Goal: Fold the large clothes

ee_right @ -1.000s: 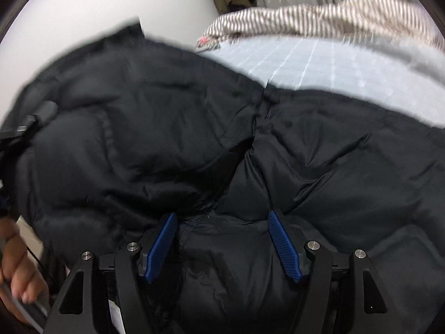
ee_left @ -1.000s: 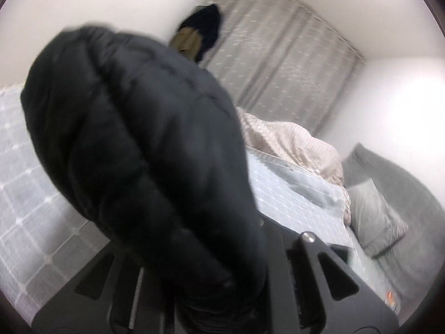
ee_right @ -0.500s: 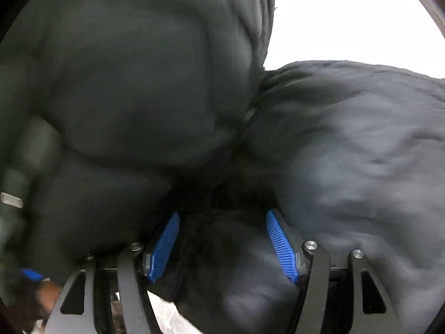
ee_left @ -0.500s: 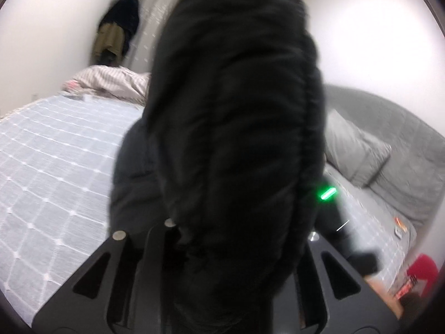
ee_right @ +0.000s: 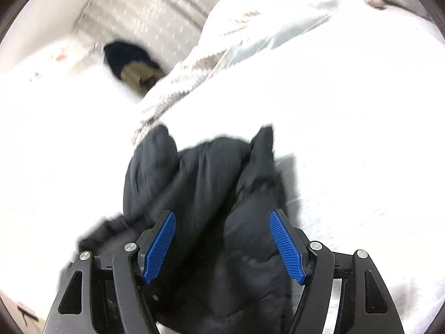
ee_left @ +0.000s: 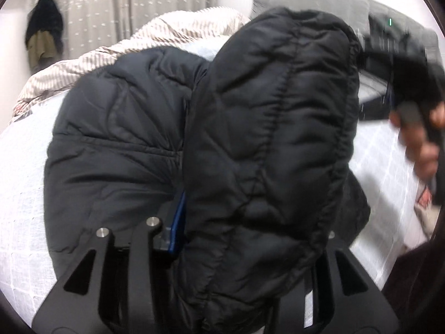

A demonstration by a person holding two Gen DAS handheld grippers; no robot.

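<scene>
L gripper point(ee_left: 250, 239): jaws hidden under a thick quilted fold of the black puffer jacket point(ee_left: 267, 139), only one blue pad point(ee_left: 178, 222) shows at 9 o'clock of the fold, pressed against fabric; looks clamped on the jacket, w/ the fold draped over it. Rest of jacket bunches toward 10 o'clock on the bed point(ee_left: 22, 194), white grid sheet. Striped duvet point(ee_left: 172, 27) behind at 12, curtain point(ee_left: 125, 2) beyond. R gripper point(ee_right: 222, 247): jaws wide apart, jacket point(ee_right: 205, 183) bulk lying betw the blue pads point(ee_right: 286, 247), not pinched. In L view, R hand point(ee_left: 420, 139) w/ its tool at 2–3 o'clock, blurred. Dark clothes point(ee_right: 130, 61) hang near the curtain.
</scene>
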